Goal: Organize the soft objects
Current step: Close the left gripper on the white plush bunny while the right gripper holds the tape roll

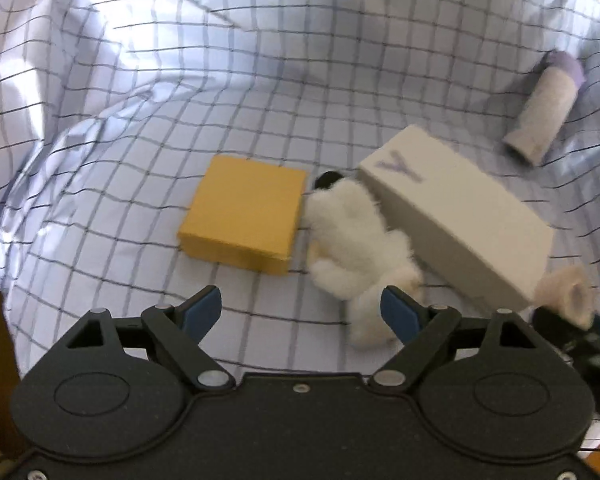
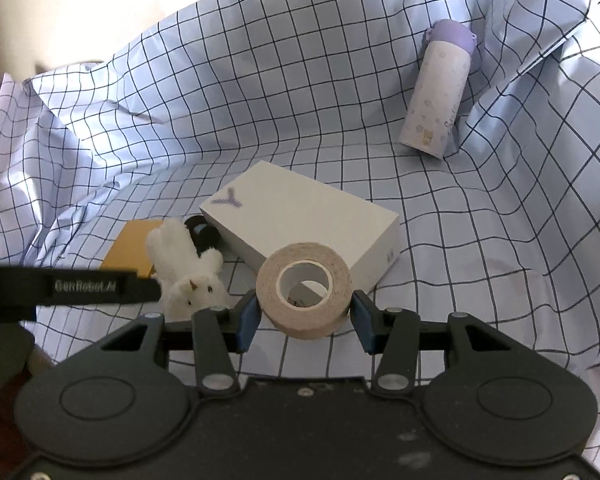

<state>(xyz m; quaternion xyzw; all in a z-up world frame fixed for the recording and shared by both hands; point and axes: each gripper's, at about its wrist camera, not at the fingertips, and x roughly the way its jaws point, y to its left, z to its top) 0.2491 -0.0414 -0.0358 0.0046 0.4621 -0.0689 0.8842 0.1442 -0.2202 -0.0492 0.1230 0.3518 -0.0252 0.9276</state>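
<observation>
A white plush toy (image 1: 356, 236) lies on the checked cloth between a yellow box (image 1: 244, 212) and a white box (image 1: 456, 212). My left gripper (image 1: 302, 312) is open and empty, just in front of the plush, its right finger beside the plush's lower end. My right gripper (image 2: 305, 314) is shut on a beige tape roll (image 2: 304, 290), held above the cloth in front of the white box (image 2: 312, 216). The plush (image 2: 188, 268) also shows in the right wrist view, left of the roll. The roll (image 1: 568, 296) shows at the right of the left wrist view.
A purple-capped bottle (image 2: 440, 88) lies at the back right on the cloth (image 2: 300, 80). A small black object (image 2: 202, 232) sits between plush and white box. The yellow box (image 2: 130, 248) is partly hidden by the left gripper's body (image 2: 72, 286). The cloth rises in folds all around.
</observation>
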